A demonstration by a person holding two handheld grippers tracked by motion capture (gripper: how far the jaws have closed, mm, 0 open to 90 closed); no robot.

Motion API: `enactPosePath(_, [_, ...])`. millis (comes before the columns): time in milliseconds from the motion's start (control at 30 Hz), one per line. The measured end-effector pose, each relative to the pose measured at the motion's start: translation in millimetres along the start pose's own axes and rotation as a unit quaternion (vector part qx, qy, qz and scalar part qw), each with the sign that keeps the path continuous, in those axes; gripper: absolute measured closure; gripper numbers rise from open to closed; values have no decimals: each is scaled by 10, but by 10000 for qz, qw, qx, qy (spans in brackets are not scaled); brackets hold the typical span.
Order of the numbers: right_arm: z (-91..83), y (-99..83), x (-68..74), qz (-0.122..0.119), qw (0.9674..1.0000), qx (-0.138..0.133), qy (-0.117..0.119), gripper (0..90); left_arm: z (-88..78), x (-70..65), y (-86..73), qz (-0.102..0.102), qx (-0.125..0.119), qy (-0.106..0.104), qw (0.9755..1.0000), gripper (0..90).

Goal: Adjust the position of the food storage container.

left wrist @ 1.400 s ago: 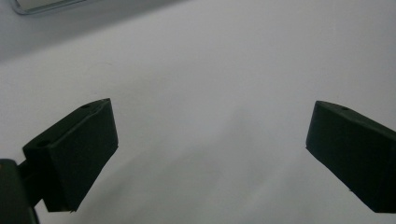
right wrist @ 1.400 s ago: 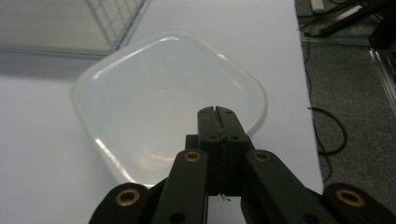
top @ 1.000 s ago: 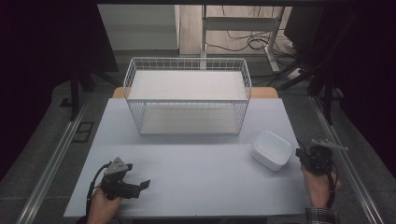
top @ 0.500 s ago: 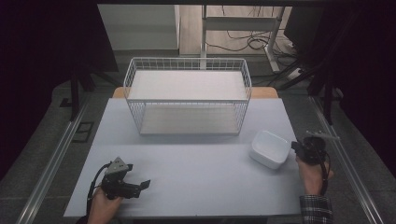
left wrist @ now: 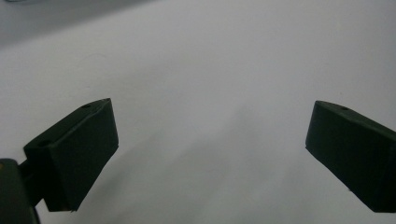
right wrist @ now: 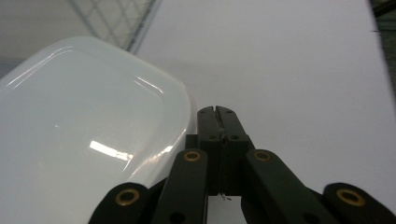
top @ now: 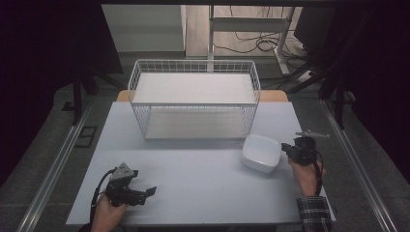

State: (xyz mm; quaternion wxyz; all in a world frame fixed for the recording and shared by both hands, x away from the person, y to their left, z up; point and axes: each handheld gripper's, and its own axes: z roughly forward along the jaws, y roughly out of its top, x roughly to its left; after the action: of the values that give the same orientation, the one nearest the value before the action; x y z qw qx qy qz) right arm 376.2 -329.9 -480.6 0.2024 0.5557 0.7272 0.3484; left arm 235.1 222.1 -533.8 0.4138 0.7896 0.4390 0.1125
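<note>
Glossy white rounded-square bowl (right wrist: 88, 116) just beside clenched, empty right gripper (right wrist: 217, 112); left gripper (left wrist: 210, 140) released.

The shallow, rounded-square glossy bowl (top: 261, 153) was white, with pale light reflections on its side. The wire mesh basket (top: 194, 99) was white too, and the flat table top (top: 193, 188) was a light grey-white. Both hand-held two-jaw grippers, left (top: 151, 191) and right (top: 285, 148), were black; the right had brass-coloured rivets. The sleeve cuff (top: 313, 212) had a dark plaid pattern.
</note>
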Motion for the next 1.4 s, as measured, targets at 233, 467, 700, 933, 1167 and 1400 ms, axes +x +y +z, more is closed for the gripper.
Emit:
enactPosePath(233, [106,28,232,-166,9994,49,289,892,7,-3,2,1,15,-21,10000,22])
enactPosePath(467, [202,63,442,-250,9980,99,577,892,12,-6,4,17,30,-29,10000,22])
enactPosePath(700, [356,92,769,-427,9938,224,1006,892,21,-15,8,24,48,-61,10000,22])
enactPosePath(933, [461,75,1116,-649,9871,387,1409,892,27,-19,12,14,95,-107,9999,24])
enactPosePath(1167, [472,-11,1501,-969,9777,528,1786,890,32,-32,17,23,115,-123,9999,24])
enactPosePath(1400, [460,-126,1741,-1269,9700,690,1957,889,36,-35,21,38,128,-135,9998,25])
